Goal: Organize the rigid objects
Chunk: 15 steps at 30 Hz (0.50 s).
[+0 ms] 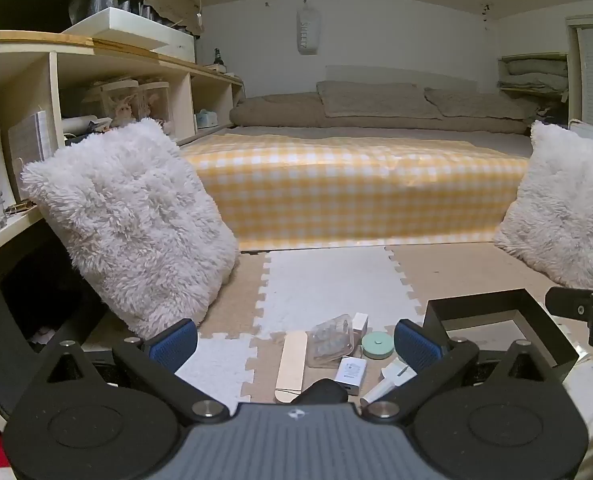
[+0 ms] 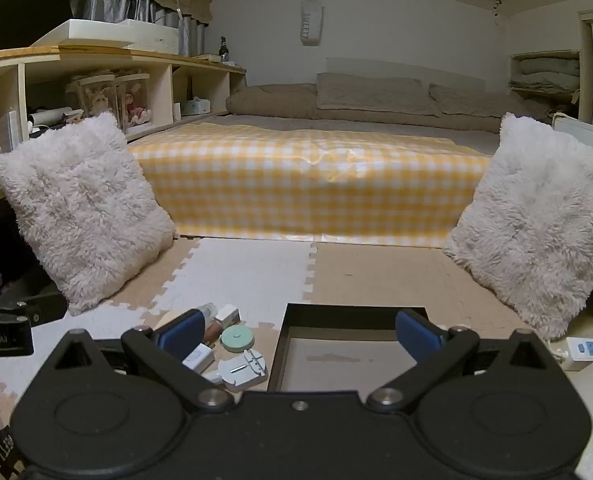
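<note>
Small rigid objects lie in a cluster on the foam floor mat: a wooden stick (image 1: 291, 364), a clear plastic case (image 1: 331, 339), a round green tin (image 1: 377, 345), a white charger block (image 1: 350, 370) and a white tool (image 1: 390, 380). My left gripper (image 1: 294, 344) is open and empty, just above and behind the cluster. A black open tray (image 2: 352, 350) sits to the right of the objects, its bottom bare. My right gripper (image 2: 298, 334) is open and empty over the tray's near left edge. The green tin (image 2: 237, 338) and a white tool (image 2: 243, 370) show left of the tray.
Two white fluffy cushions (image 2: 84, 208) (image 2: 536, 224) lean at either side. A low bed with a yellow checked cover (image 2: 308, 184) stands ahead. Wooden shelves (image 1: 96, 92) run along the left. A white power strip (image 2: 588, 350) lies at the right.
</note>
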### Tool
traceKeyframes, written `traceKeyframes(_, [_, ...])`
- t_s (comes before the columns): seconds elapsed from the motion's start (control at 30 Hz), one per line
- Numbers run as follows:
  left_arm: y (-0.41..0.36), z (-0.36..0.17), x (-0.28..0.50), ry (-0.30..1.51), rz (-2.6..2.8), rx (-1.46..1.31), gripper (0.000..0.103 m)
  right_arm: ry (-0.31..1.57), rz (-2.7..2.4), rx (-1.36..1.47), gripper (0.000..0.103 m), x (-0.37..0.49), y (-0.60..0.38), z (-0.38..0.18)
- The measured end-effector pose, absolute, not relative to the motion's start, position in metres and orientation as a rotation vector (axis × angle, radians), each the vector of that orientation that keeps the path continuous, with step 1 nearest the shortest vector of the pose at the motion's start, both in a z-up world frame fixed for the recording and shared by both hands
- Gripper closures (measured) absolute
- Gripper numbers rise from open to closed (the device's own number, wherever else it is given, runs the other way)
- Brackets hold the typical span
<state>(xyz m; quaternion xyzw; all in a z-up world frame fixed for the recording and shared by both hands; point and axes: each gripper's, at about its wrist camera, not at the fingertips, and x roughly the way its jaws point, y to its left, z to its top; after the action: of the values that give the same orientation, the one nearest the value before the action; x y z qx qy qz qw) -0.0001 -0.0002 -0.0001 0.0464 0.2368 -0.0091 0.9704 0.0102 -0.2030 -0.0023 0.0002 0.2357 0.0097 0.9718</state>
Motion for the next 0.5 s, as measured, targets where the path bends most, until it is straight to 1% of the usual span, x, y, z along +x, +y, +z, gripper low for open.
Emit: traceKeyframes(0.5, [0.0000, 0.0000, 0.0000, 0.480, -0.021, 0.086, 0.000, 0.485, 0.003, 0.015, 0.000, 0.0139, -0.2026, 0.0002])
